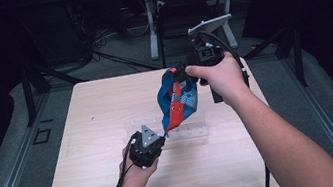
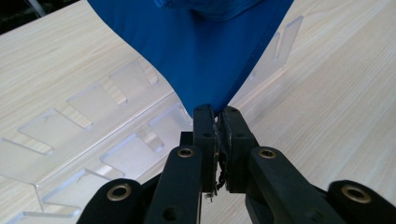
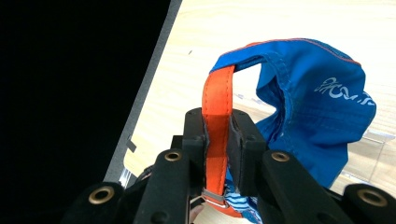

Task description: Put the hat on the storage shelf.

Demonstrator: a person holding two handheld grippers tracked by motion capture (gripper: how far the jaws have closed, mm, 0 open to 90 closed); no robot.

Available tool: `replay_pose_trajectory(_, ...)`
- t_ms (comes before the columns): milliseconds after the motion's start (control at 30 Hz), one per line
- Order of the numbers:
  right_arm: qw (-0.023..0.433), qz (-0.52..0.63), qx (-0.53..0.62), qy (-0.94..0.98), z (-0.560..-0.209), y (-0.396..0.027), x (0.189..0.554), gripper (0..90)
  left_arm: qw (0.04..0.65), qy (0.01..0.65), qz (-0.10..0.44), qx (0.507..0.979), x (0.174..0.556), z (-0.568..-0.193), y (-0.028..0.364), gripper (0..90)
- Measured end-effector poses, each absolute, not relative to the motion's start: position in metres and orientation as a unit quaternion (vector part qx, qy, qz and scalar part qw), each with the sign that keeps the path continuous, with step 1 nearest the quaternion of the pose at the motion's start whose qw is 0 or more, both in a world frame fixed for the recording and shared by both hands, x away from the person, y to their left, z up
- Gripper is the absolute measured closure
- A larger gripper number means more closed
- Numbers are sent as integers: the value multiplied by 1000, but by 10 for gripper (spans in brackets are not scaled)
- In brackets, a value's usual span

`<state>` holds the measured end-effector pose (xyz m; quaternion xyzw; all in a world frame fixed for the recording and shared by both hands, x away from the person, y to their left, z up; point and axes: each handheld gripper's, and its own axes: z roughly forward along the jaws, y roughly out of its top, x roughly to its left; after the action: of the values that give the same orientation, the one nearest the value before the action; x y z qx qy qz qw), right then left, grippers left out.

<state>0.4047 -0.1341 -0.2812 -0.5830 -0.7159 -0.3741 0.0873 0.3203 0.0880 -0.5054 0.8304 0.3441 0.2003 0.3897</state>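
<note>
Hanging clear of the tabletop (image 1: 93,186), a blue and orange cap (image 1: 178,102) is stretched between the two tools, above the middle of the board. Its orange strap (image 3: 217,100) is clamped in the closed jaws of the right hand-held gripper (image 3: 218,122), which sits high at the far side in the high view (image 1: 182,73); a metal buckle (image 3: 212,196) shows low on the strap between those jaws. The cap's blue crown with white lettering bulges to the right of the strap in the right gripper view. The lower blue tip of the cap (image 2: 205,65) narrows to a point and is pinched in the shut jaws of the left hand-held gripper (image 2: 217,116), which is low and nearer the person (image 1: 163,135).

Directly beneath lies a clear acrylic rack (image 1: 193,130) with slots, flat on the tabletop; in the left gripper view (image 2: 93,135) its ribs run just behind the pinched tip. The fabric does not rest on it as far as can be seen.

Wood surface lies bare to the left, near and right sides. The right edge of the tabletop runs under the person's right forearm (image 1: 283,141).
</note>
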Motion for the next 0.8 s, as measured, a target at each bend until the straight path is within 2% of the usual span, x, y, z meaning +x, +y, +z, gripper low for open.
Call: replay_pose_trajectory(800,102,-365,-587,-715,-309,-125,416,781,402,371,178,818,323,-518,96,872)
